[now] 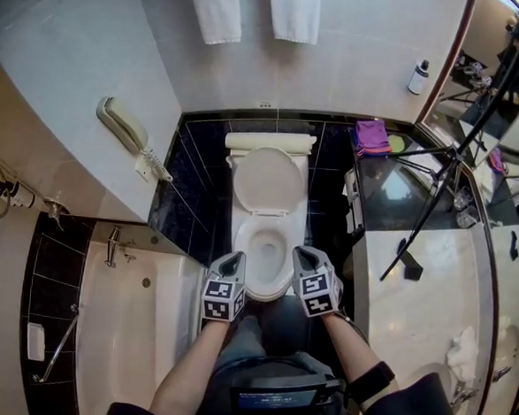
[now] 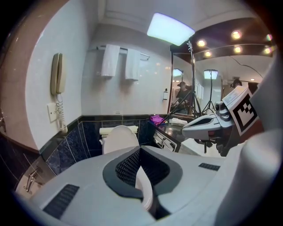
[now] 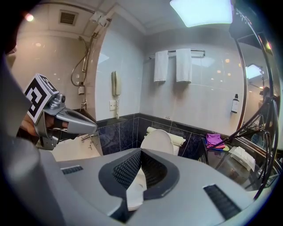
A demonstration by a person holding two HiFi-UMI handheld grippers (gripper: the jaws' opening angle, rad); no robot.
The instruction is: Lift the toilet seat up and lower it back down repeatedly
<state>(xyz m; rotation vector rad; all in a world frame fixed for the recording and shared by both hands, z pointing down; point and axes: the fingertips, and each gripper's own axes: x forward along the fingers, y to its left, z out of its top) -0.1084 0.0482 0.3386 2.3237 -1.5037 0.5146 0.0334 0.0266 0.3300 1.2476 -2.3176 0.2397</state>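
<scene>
Toilet seat (image 1: 268,181) raised at back edge of bowl (image 1: 284,268), long axis upright, facing me, its stacked parts hard to tell apart, my left claw (image 1: 234,261) and right claw (image 1: 306,254) pinched shut, empty, masking front rim.

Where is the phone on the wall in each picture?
Head view: the phone is on the left side, about a third of the way down.
Left gripper view: the phone is far left, in the upper half.
Right gripper view: the phone is left of the middle, in the upper half.
Shared landmark: the two white towels hang to the right of it in every view.
</scene>
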